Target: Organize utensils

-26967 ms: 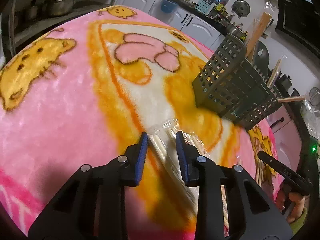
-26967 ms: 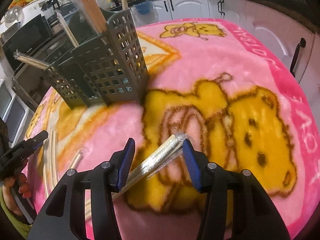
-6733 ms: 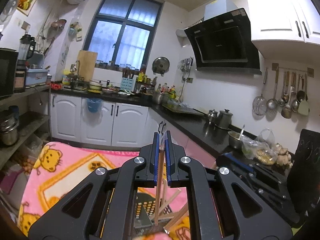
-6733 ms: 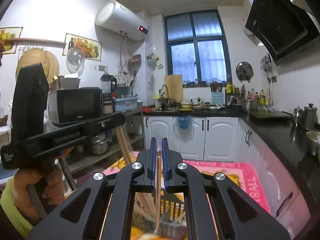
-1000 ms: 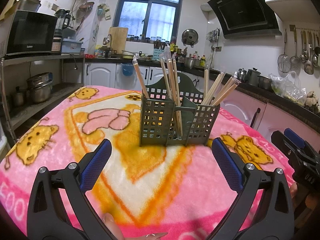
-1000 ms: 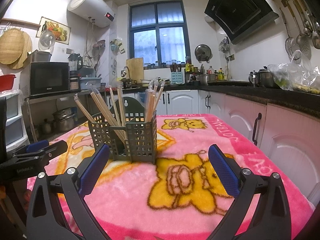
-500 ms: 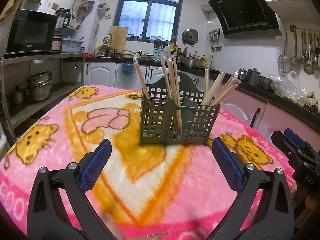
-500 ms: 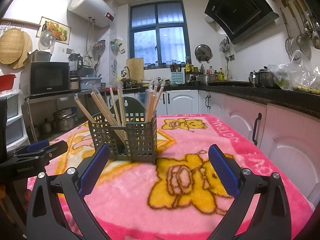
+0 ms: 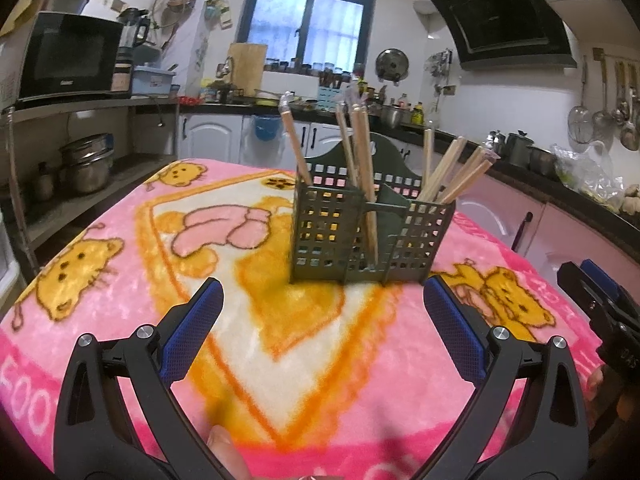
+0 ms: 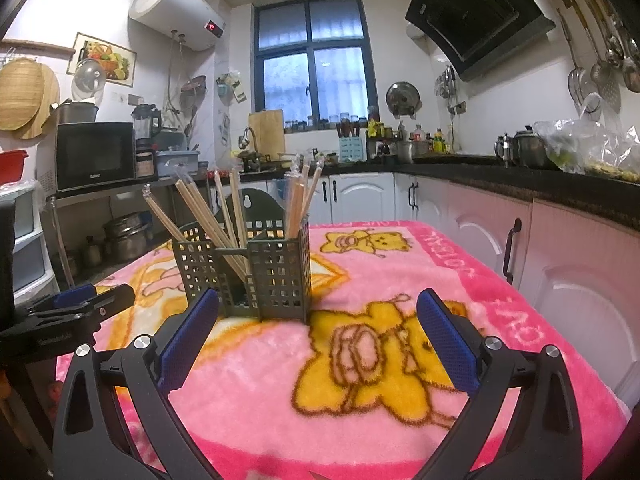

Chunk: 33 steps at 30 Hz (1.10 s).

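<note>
A dark green perforated utensil holder (image 9: 360, 236) (image 10: 256, 276) stands upright in the middle of the pink cartoon blanket (image 9: 120, 288) (image 10: 400, 384). Several wrapped wooden chopsticks (image 9: 362, 168) (image 10: 208, 220) lean out of its compartments. My left gripper (image 9: 322, 328) is wide open and empty, low over the blanket in front of the holder. My right gripper (image 10: 316, 332) is also wide open and empty, facing the holder from the other side. Each gripper shows at the edge of the other's view: the right gripper's body (image 9: 600, 312), the left gripper's body (image 10: 68, 312).
White cabinets and a black counter (image 10: 520, 184) run behind and to the right of the table. A shelf with a microwave (image 10: 96, 156) and pots (image 9: 84, 164) stands on the left. A fingertip (image 9: 224, 448) shows at the bottom of the left wrist view.
Over the last second almost nothing has moved; both grippers stay wide open facing the holder. Since 6.7 s ago each gripper has let go of its chopsticks and pulled back.
</note>
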Each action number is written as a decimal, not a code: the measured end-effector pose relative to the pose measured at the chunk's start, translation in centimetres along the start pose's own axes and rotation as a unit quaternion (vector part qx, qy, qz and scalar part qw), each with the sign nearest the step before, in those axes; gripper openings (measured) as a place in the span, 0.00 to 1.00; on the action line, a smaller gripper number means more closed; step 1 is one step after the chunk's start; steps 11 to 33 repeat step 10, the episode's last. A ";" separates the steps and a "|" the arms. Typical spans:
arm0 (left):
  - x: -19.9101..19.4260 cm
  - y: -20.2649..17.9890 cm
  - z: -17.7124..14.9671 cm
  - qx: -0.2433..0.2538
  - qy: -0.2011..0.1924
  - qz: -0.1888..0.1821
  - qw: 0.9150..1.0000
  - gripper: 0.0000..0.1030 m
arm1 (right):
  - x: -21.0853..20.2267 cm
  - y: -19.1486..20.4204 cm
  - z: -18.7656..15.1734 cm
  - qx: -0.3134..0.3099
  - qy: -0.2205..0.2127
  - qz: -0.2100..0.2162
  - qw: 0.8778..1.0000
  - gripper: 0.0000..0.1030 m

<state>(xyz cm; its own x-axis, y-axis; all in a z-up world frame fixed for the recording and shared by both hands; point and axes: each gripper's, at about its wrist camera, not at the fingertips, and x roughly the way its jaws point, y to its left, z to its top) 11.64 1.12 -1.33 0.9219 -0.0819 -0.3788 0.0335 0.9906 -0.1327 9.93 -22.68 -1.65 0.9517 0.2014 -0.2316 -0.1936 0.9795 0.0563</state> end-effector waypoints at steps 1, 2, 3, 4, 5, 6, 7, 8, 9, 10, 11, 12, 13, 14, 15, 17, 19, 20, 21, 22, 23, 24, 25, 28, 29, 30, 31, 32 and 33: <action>-0.1 0.0 0.0 -0.006 0.002 0.000 1.000 0.90 | 0.2 -0.2 0.1 0.004 0.009 -0.002 1.000 0.94; -0.1 0.4 0.2 -0.008 0.002 0.002 1.000 0.90 | 0.4 -0.5 0.2 0.006 0.015 -0.005 1.000 0.94; -0.1 0.7 0.5 -0.011 0.004 0.007 1.000 0.90 | 0.7 -1.0 0.5 0.010 0.026 -0.014 1.000 0.94; 0.0 1.1 0.9 -0.010 0.009 0.012 1.000 0.90 | 1.5 -1.7 1.0 0.011 0.046 -0.027 0.999 0.94; 0.4 1.9 1.6 -0.004 0.026 0.028 0.999 0.90 | 2.2 -2.3 1.3 0.010 0.065 -0.034 0.997 0.94; 0.9 2.7 2.3 -0.002 0.038 0.046 0.998 0.90 | 4.0 -3.5 1.7 0.008 0.110 -0.054 0.992 0.94; 1.5 3.8 3.0 -0.002 0.049 0.064 0.997 0.90 | 5.6 -4.8 1.9 0.010 0.149 -0.075 0.986 0.94; 2.5 5.2 3.8 0.000 0.071 0.089 0.994 0.90 | 7.9 -6.6 1.9 0.016 0.203 -0.102 0.974 0.94; 3.1 6.0 4.1 0.002 0.084 0.101 0.991 0.90 | 9.9 -8.1 1.5 0.020 0.247 -0.113 0.962 0.94; 4.5 7.6 4.6 0.002 0.107 0.131 0.986 0.90 | 11.3 -9.1 1.2 0.023 0.275 -0.121 0.954 0.94; 4.5 7.6 4.6 0.002 0.107 0.131 0.986 0.90 | 11.3 -9.1 1.2 0.023 0.275 -0.121 0.954 0.94; 4.5 7.6 4.6 0.002 0.107 0.131 0.986 0.90 | 11.3 -9.1 1.2 0.023 0.275 -0.121 0.954 0.94; 4.5 7.6 4.6 0.002 0.107 0.131 0.986 0.90 | 11.3 -9.1 1.2 0.023 0.275 -0.121 0.954 0.94; 4.5 7.6 4.6 0.002 0.107 0.131 0.986 0.90 | 11.3 -9.1 1.2 0.023 0.275 -0.121 0.954 0.94; 4.5 7.6 4.6 0.002 0.107 0.131 0.986 0.90 | 11.3 -9.1 1.2 0.023 0.275 -0.121 0.954 0.94; 4.5 7.6 4.6 0.002 0.107 0.131 0.986 0.90 | 11.3 -9.1 1.2 0.023 0.275 -0.121 0.954 0.94; 4.5 7.6 4.6 0.002 0.107 0.131 0.986 0.90 | 11.3 -9.1 1.2 0.023 0.275 -0.121 0.954 0.94; 4.5 7.6 4.6 0.002 0.107 0.131 0.986 0.90 | 11.3 -9.1 1.2 0.023 0.275 -0.121 0.954 0.94; 4.5 7.6 4.6 0.002 0.107 0.131 0.986 0.90 | 11.3 -9.1 1.2 0.023 0.275 -0.121 0.954 0.94; 4.5 7.6 4.6 0.002 0.107 0.131 0.986 0.90 | 11.3 -9.1 1.2 0.023 0.275 -0.121 0.954 0.94; 4.5 7.6 4.6 0.002 0.107 0.131 0.986 0.90 | 11.3 -9.1 1.2 0.023 0.275 -0.121 0.954 0.94; 4.5 7.6 4.6 0.002 0.107 0.131 0.986 0.90 | 11.3 -9.1 1.2 0.023 0.275 -0.121 0.954 0.94; 4.5 7.6 4.6 0.002 0.107 0.131 0.986 0.90 | 11.3 -9.1 1.2 0.023 0.275 -0.121 0.954 0.94; 4.5 7.6 4.6 0.002 0.107 0.131 0.986 0.90 | 11.3 -9.1 1.2 0.023 0.275 -0.121 0.954 0.94; 4.5 7.6 4.6 0.002 0.107 0.131 0.986 0.90 | 11.3 -9.1 1.2 0.023 0.275 -0.121 0.954 0.94; 4.5 7.6 4.6 0.002 0.107 0.131 0.986 0.90 | 11.3 -9.1 1.2 0.023 0.275 -0.121 0.954 0.94; 4.5 7.6 4.6 0.002 0.107 0.131 0.986 0.90 | 11.3 -9.1 1.2 0.023 0.275 -0.121 0.954 0.94; 4.5 7.6 4.6 0.002 0.107 0.131 0.986 0.90 | 11.3 -9.1 1.2 0.023 0.275 -0.121 0.954 0.94; 4.5 7.6 4.6 0.002 0.107 0.131 0.986 0.90 | 11.3 -9.1 1.2 0.023 0.275 -0.121 0.954 0.94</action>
